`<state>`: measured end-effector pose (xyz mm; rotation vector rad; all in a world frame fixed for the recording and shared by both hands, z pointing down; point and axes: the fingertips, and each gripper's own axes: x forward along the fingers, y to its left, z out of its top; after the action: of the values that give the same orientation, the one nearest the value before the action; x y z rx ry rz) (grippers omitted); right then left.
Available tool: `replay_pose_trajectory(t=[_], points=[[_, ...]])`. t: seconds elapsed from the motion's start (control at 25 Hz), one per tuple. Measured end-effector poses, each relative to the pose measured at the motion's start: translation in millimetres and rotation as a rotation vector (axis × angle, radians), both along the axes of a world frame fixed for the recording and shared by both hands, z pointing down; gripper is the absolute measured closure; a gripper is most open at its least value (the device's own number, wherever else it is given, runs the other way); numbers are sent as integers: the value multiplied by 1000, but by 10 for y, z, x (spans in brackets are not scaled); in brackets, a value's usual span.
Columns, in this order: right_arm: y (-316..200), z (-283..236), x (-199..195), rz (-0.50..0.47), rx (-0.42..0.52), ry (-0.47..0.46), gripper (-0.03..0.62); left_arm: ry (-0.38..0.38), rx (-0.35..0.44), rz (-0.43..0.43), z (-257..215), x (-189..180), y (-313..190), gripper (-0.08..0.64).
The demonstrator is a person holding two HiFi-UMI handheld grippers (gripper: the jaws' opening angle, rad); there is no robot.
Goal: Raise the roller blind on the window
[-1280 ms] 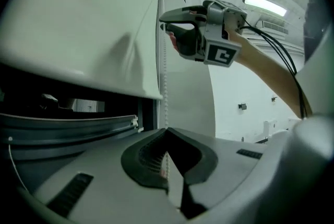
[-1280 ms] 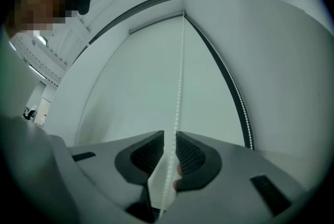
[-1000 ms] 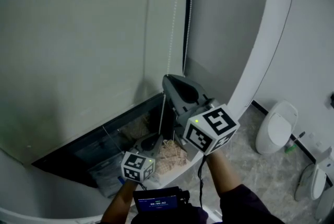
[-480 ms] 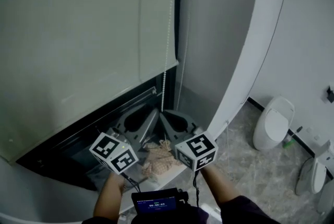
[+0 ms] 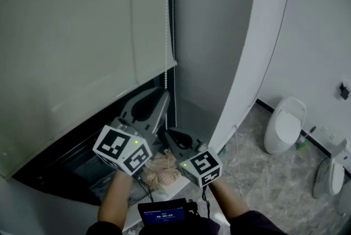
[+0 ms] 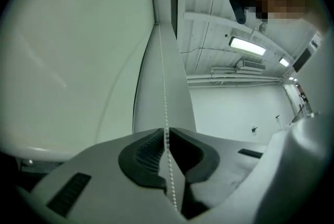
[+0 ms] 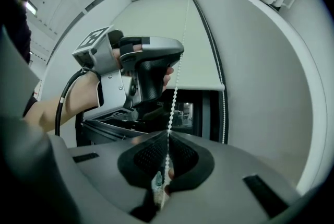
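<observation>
The roller blind (image 5: 82, 36) fills the left side and hangs low over the window; only a dark strip of window (image 5: 66, 160) shows under its bottom bar. At the blind's right edge the bead chain (image 5: 166, 20) drops straight down. The left tool (image 5: 165, 93) is raised beside that bottom bar and points upward. The chain runs between its jaws, which have just been opening and stand slightly apart, so the pads do not pinch the beads. Just below and to the right, the right tool (image 5: 166, 133) sits lower on the same chain, its jaws closed tight on the beads. From the right gripper view, the left tool sits directly above on the chain. A beige crumpled thing (image 5: 164, 169) lies on the ledge below both tools, and a small dark screen (image 5: 164, 212) shows at the bottom edge. Right of the chain stands a curved white wall (image 5: 252, 36). Past it, on the marbled floor (image 5: 263, 179), stand two white toilets (image 5: 285, 124) (image 5: 329, 179), well apart from the tools.
</observation>
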<state>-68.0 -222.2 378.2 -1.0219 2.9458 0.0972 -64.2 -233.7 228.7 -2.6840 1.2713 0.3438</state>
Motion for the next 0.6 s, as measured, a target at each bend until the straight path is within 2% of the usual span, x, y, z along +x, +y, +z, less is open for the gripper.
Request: replay_pose_trajectory(t=[0.04,0.24,0.44,0.52,0.6], points=[[15,28,12,-3,-13,-6,580,-6,-4,-3,15,7,-3,533],[117,402,8,-34,-104,14,580,-33,-63,0,416,38,-43,540],[254,1023,-29,-87,-232,112,578,-64,-148,-53,1042,-124,-86,540],[286,998,-12,-133,-278,69,572,-81,-177,-79,1196,-212,-89,540],[243,773,20,-172,-286,3,506,-89,-209,-83,1364,-264,-70,540]])
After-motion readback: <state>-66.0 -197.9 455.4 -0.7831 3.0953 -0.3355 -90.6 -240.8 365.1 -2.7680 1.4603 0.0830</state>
